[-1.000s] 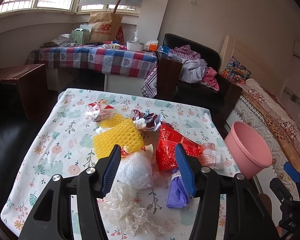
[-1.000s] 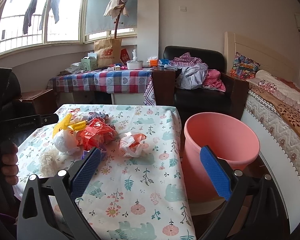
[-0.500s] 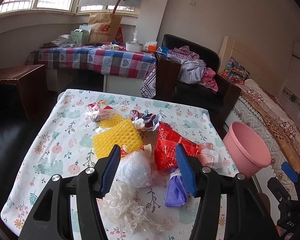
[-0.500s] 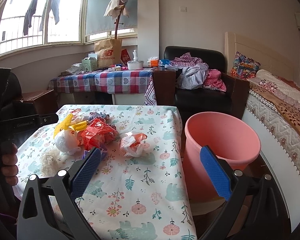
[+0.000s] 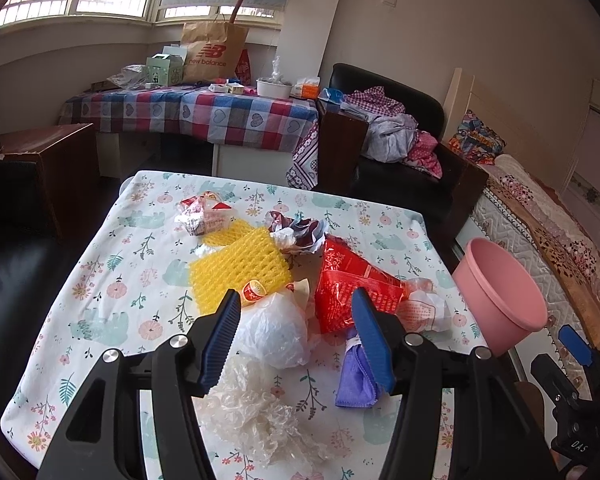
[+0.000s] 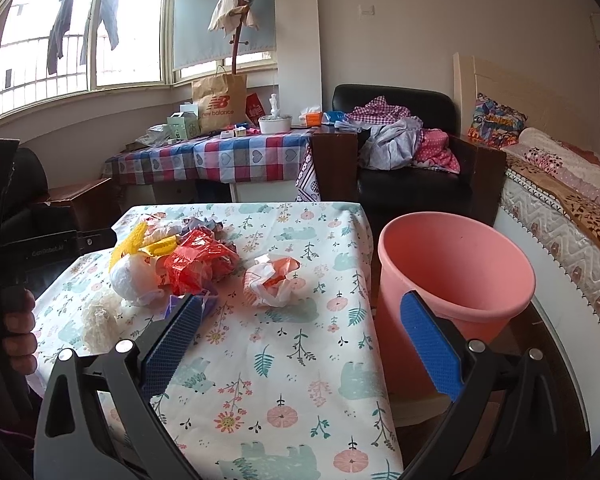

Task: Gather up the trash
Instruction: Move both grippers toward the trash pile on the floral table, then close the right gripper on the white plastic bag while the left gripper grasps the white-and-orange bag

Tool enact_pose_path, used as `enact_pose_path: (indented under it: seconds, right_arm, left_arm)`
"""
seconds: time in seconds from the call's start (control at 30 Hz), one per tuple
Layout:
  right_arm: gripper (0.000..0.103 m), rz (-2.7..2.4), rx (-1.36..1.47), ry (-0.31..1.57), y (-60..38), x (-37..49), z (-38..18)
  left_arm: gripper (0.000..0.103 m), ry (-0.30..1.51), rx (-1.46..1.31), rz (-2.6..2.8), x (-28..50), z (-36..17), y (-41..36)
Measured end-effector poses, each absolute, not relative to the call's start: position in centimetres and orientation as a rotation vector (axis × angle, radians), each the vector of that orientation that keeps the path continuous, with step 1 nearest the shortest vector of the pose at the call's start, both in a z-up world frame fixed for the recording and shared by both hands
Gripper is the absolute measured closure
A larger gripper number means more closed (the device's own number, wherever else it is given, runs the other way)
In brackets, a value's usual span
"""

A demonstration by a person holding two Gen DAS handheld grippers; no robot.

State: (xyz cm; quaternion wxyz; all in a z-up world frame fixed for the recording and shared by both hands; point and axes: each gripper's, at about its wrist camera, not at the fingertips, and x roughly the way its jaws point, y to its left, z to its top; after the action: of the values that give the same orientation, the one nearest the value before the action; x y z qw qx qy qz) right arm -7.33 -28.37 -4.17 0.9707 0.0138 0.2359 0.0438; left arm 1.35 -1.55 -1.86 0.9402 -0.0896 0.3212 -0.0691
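Partly hidden behind the left gripper [image 5: 296, 340], whose jaws stood apart, crumpled trash [image 5: 332, 280] lay mid-frame on the worktop [image 5: 112, 280]; the right gripper [image 6: 300, 344], jaws apart, framed the pink bucket [image 6: 456, 264] lower right.

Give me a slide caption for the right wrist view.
Open right hand-held gripper hovers above the floral tablecloth, between crumpled trash and pink bin.

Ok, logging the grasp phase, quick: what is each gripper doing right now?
Left gripper: open, holding nothing, above the white plastic bag.
Right gripper: open, holding nothing.
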Motion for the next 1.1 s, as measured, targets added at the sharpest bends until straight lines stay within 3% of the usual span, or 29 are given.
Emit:
enact_pose_path:
  seconds: [0.6,1.1]
  right_arm:
    - [0.003,0.136,0.089,0.514,-28.5,-5.9,-5.3]
    - [0.003,0.191,0.127,0.535,-28.1,-5.0,-6.8]
  left_arm:
    - [0.041,0.625,-0.187,-0.077,-1.3,-1.2,1.1]
    - [0.041,0.715,-0.148,-0.128,-3.6,-3.0,1.2]
